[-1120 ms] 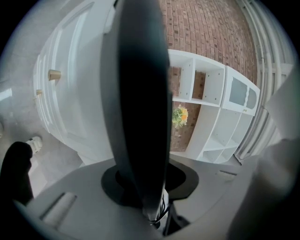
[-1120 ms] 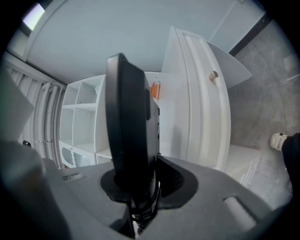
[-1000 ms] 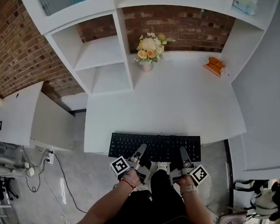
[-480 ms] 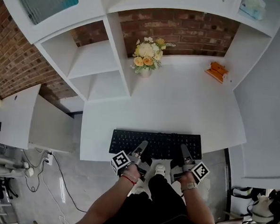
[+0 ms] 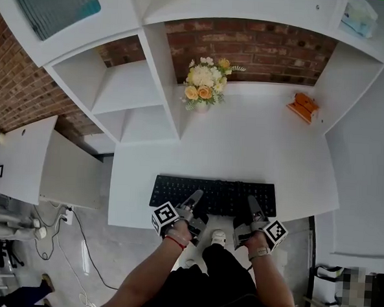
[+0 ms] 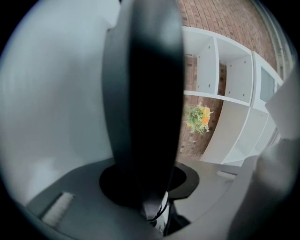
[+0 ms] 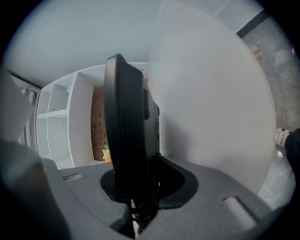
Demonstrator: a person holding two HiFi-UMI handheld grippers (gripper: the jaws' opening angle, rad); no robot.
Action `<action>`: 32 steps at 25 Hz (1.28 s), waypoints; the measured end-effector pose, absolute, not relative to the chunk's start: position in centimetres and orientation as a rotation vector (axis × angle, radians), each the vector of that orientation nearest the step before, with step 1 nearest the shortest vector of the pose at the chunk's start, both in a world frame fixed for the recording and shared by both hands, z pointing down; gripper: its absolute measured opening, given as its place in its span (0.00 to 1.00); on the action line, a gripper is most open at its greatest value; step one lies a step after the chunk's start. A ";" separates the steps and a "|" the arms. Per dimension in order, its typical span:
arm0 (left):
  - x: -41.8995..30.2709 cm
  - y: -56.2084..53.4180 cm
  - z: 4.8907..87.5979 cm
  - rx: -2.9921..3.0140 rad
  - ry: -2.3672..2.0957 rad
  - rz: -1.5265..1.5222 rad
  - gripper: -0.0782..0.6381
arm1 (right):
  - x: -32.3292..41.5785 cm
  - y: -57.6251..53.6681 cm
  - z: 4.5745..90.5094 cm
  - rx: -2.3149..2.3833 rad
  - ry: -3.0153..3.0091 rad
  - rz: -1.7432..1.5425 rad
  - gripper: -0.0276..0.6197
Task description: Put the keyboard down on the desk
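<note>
A black keyboard [image 5: 213,195] lies flat along the front part of the white desk [image 5: 244,143], keys up. My left gripper [image 5: 194,203] is at its near edge, left of the middle. Its jaws are opening, with the keyboard's edge [image 6: 145,103] still between them and filling the gap. My right gripper [image 5: 252,206] is shut on the same near edge farther right, where the keyboard [image 7: 125,131] stands edge-on between the jaws.
A vase of yellow and white flowers [image 5: 204,85] and an orange object [image 5: 303,104] stand at the back of the desk. White cubby shelves [image 5: 127,94] rise on the left. A low white cabinet [image 5: 42,163] and floor cables [image 5: 76,240] lie to the left.
The keyboard has moved forward from overhanging the desk's front edge to lying farther in on the top. Both grippers came forward with it.
</note>
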State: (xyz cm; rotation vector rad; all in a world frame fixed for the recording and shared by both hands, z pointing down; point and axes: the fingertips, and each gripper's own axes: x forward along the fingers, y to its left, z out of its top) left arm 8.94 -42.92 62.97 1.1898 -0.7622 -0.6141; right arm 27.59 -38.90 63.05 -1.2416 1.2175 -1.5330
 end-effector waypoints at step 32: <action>11.9 -37.6 60.7 1.864 -0.396 0.081 0.41 | 28.6 -41.8 63.9 -1.307 1.096 -1.633 0.16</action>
